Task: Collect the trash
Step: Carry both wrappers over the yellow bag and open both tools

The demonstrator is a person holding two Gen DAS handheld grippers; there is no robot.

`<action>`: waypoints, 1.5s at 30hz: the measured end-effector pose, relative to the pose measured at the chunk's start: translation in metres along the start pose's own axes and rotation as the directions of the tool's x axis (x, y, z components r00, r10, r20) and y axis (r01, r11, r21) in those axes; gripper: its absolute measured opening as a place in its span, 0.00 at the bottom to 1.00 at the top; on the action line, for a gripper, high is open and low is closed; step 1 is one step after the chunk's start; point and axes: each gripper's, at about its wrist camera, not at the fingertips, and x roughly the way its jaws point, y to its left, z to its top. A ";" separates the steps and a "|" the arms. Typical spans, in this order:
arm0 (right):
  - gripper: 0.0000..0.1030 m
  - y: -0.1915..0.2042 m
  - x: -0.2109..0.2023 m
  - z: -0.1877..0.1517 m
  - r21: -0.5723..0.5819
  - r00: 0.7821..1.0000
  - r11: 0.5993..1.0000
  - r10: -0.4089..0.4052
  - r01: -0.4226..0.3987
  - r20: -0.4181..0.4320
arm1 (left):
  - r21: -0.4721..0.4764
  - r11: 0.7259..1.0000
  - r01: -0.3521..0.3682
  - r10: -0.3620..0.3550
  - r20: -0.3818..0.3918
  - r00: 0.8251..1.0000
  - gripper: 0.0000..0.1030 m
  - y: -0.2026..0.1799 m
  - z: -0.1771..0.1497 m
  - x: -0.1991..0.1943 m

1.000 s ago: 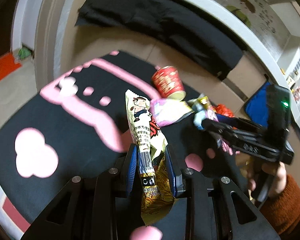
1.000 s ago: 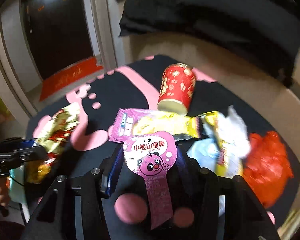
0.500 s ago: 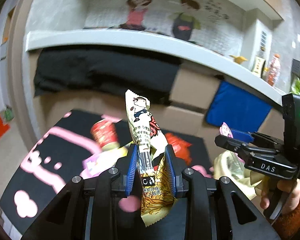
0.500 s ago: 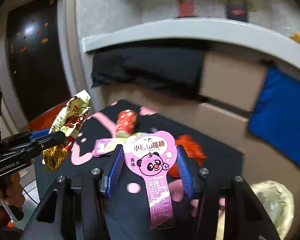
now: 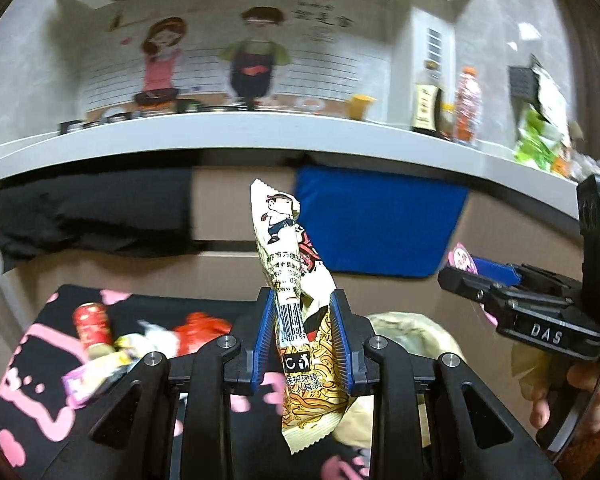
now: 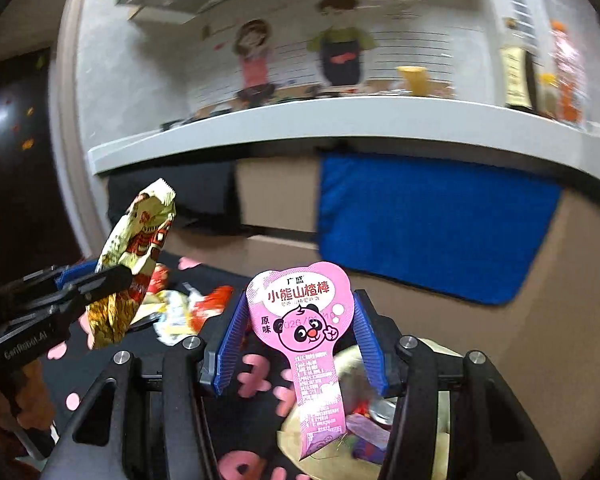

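My left gripper [image 5: 302, 312] is shut on a cream and yellow noodle snack wrapper [image 5: 288, 264], which stands upright between the blue pads. It shows again in the right wrist view, left gripper [image 6: 120, 276] with the wrapper [image 6: 140, 232], held in the air. My right gripper [image 6: 300, 308] is shut on a pink panda wrapper [image 6: 300, 304]; from the left wrist view that gripper [image 5: 450, 276] is at the right. A yellowish trash bag [image 6: 432, 360] lies open just below and ahead, with trash inside. A red cup [image 5: 92, 326] and loose wrappers [image 5: 96, 372] lie on the black and pink mat [image 5: 40, 360].
A white counter [image 5: 220, 132] runs across behind, with bottles [image 5: 466, 104] on it. Under it hang a blue cushion [image 5: 380, 228] and a black cloth [image 5: 92, 216]. A person's hand [image 5: 580, 396] holds the right gripper's handle.
Both grippers have risen and swung right, away from the trash pile on the mat and toward the bag. Each keeps its wrapper. The views have levelled out and tilted up to the wall.
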 end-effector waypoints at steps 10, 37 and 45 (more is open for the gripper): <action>0.48 -0.075 -0.019 -0.020 0.114 0.995 0.989 -0.099 0.098 0.004 | 0.023 0.991 0.133 -0.130 -0.108 0.986 0.28 -0.063 -0.013 0.060; 0.48 -0.141 0.075 -0.079 0.250 0.977 0.957 -0.103 0.148 -0.185 | -0.186 0.948 0.260 -0.309 -0.336 0.889 0.51 -0.047 -0.071 0.186; 0.48 -0.137 0.135 -0.106 0.207 0.935 0.959 -0.116 0.193 -0.334 | -0.254 0.948 0.189 -0.266 -0.315 0.911 0.51 0.006 -0.069 0.148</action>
